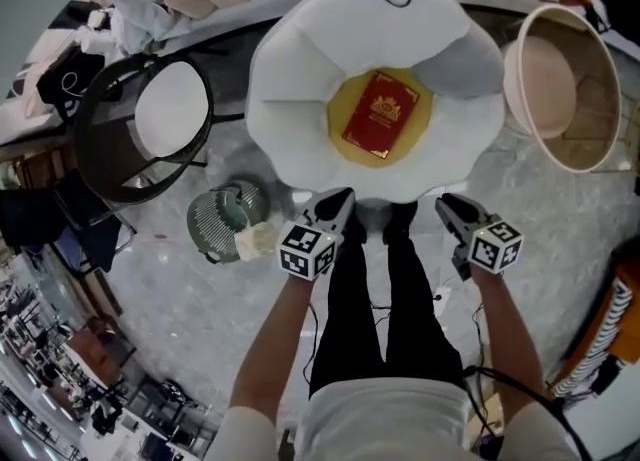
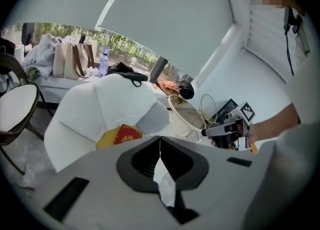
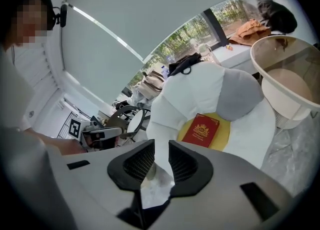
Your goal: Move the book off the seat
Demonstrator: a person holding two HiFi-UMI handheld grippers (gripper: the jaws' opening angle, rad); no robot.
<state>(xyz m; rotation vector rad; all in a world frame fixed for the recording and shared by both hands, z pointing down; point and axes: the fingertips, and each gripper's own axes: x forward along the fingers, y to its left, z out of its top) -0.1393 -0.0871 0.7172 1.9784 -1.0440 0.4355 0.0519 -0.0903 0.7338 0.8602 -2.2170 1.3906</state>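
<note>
Firstly, head view.
- Left gripper (image 1: 342,197): low, pointing at the seat's near edge, jaws together, nothing held.
- Right gripper (image 1: 447,205): level with the left, well apart from it, also aimed at the near edge.
- Seat (image 1: 290,99): white, petal-shaped, just ahead of both tips.
- Cushion (image 1: 345,109): yellow, in the seat's hollow.
- Book (image 1: 380,115): red with a gold crest, flat on the cushion, ahead of and between the two grippers, touched by neither.
- Tub (image 1: 600,79): pale, round, ahead and to the right of the right gripper.
- Chair (image 1: 110,149): black frame, white pad, ahead and to the left of the left gripper.
- Legs (image 1: 380,299): black trousers, between and behind the grippers.

Left gripper view.
- Left gripper (image 2: 160,146): pads meet along one line, empty.
- Book (image 2: 129,135): just beyond the jaws, slightly left of them, on the cushion.
- Seat (image 2: 100,109): rising behind the book.
- Right gripper (image 2: 206,132): off to the right, hand-held, short of the tub (image 2: 185,114).

Right gripper view.
- Right gripper (image 3: 161,161): a narrow gap between the pads, nothing in it.
- Book (image 3: 201,130): beyond the jaws, a little right of them, lying flat.
- Cushion (image 3: 222,136): under the book.
- Seat (image 3: 200,89): behind both.
- Left gripper (image 3: 120,131): off to the left.
- Tub (image 3: 285,89): far right.
</note>
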